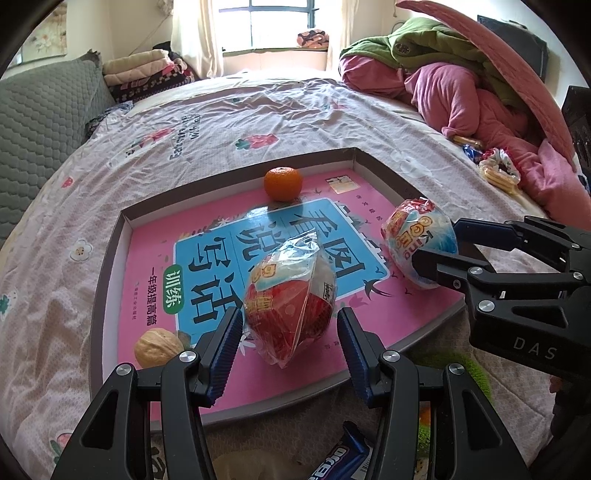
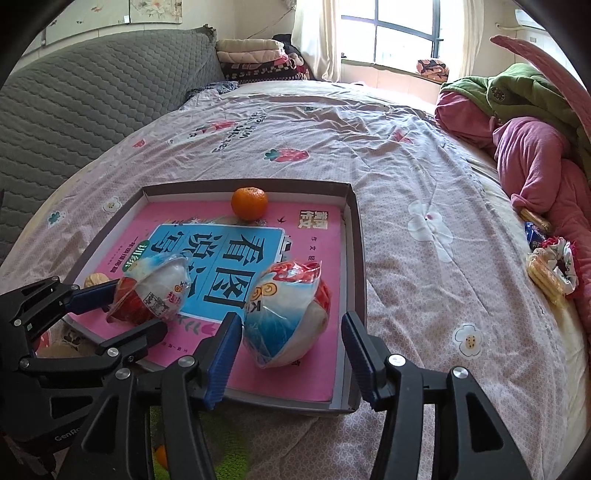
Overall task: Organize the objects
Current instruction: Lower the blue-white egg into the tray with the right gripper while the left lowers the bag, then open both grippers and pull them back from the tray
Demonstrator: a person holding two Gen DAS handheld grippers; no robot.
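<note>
A shallow cardboard tray [image 1: 110,266] is set on a bed covered by a pink floral quilt [image 1: 207,122]; its floor is taken up by a pink and blue workbook [image 1: 332,236] with large Chinese lettering. Four items are found inside the tray. An orange mandarin [image 1: 283,183] is placed near the far wall. A walnut [image 1: 158,348] is seen at the near left corner, just beside the left gripper's left finger. A red-and-white wrapped snack [image 1: 290,295] lies on the workbook between the fingers of the left gripper [image 1: 290,347]; the jaws are spread wide, and a gap is visible between each blue pad and the wrapper, so nothing is grasped. In the right wrist view a second packet, the blue-and-white wrapped snack [image 2: 288,314], is framed in the same way by the right gripper [image 2: 291,354], whose jaws are likewise spread and released; the packet rests on the workbook near the tray's right wall, and contact with the left pad cannot be judged. The two packets are kept apart, the red one to the left, the blue one to the right. Outside the tray, biscuit packets and a frilled scrunchie [image 2: 557,264] are noted on the quilt at the right, beside heaped pink and green bedding [image 1: 454,85]. A grey quilted headboard [image 2: 74,122] and folded blankets [image 2: 255,55] are seen at the far left, below a curtained window [image 2: 402,33]. A blue Oreo packet [image 1: 340,461] is partly visible below the tray's near edge.
</note>
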